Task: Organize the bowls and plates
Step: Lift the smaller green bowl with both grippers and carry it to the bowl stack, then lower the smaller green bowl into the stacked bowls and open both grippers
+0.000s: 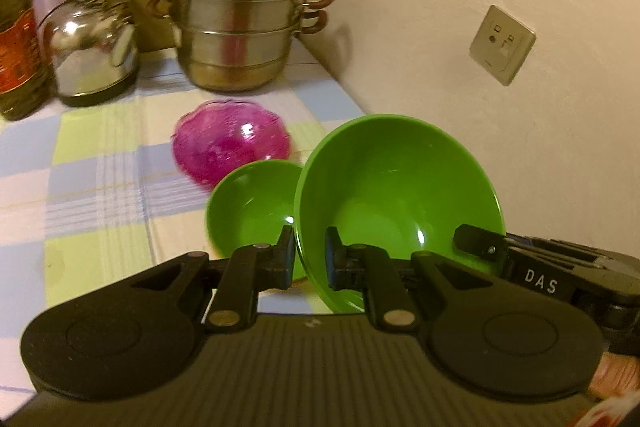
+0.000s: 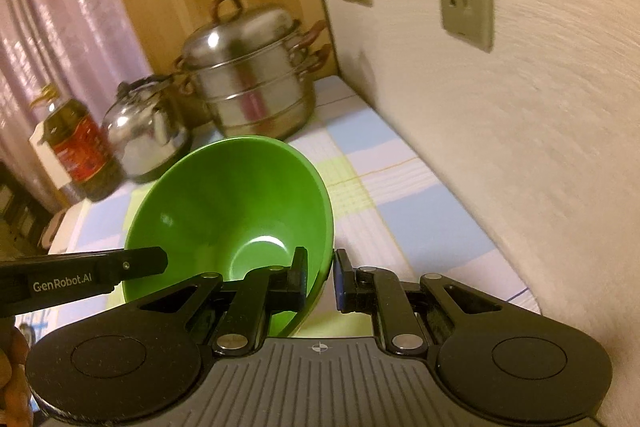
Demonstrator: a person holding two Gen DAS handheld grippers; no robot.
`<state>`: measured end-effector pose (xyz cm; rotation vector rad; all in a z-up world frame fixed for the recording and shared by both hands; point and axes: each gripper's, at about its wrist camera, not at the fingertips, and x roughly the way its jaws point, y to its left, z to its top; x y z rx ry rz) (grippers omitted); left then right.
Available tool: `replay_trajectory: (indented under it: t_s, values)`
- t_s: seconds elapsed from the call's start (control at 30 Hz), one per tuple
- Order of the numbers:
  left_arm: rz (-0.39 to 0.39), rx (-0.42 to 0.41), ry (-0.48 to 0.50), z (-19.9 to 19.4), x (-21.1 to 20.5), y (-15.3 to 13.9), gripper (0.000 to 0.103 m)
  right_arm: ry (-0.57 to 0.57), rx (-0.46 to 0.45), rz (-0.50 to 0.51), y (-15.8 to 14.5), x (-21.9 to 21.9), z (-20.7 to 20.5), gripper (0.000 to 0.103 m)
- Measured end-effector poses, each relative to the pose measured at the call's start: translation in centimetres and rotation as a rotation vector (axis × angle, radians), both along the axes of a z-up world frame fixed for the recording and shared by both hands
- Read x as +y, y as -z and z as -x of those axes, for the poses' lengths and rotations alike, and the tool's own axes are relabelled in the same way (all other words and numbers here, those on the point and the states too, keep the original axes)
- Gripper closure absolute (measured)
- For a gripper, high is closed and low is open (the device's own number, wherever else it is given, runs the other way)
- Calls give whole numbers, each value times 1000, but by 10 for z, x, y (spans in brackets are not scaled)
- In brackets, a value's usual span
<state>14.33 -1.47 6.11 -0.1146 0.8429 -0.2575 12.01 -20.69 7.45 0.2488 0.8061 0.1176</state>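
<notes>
A large green bowl (image 1: 400, 187) hangs tilted above the checked tablecloth, held from both sides. My left gripper (image 1: 310, 259) is shut on its left rim, one finger inside and one outside. My right gripper (image 1: 476, 243) pinches the opposite rim. In the right wrist view the same bowl (image 2: 232, 207) fills the centre, with my right gripper (image 2: 322, 279) shut on its right rim and the left gripper (image 2: 160, 261) reaching in from the left. A smaller green bowl (image 1: 248, 211) sits on the cloth just left of the large one. Behind it lies a pink glass dish (image 1: 230, 143).
At the back of the table stand a steel steamer pot (image 1: 240, 23), a shiny kettle (image 1: 94, 47) and an oil bottle (image 1: 18, 47). A plaster wall with socket plates (image 1: 502, 45) runs along the table's right edge. Checked tablecloth (image 1: 92, 187) spreads to the left.
</notes>
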Motion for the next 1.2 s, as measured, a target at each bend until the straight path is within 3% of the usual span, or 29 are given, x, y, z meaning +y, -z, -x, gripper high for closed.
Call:
replay_trajectory:
  t_s: [0.27, 0.6, 1.03, 1.2]
  values:
    - [0, -8, -55, 25, 30, 0, 90, -69, 12, 9, 9, 31, 15, 90]
    - [-2, 2, -86, 30, 47, 6, 90, -105, 30, 3, 18, 49, 15, 90]
    - [43, 43, -96, -33, 45, 13, 90, -97, 37, 23, 23, 44, -41, 91]
    - [26, 65, -92, -62, 41, 26, 90, -97, 43, 39, 31, 42, -67, 91]
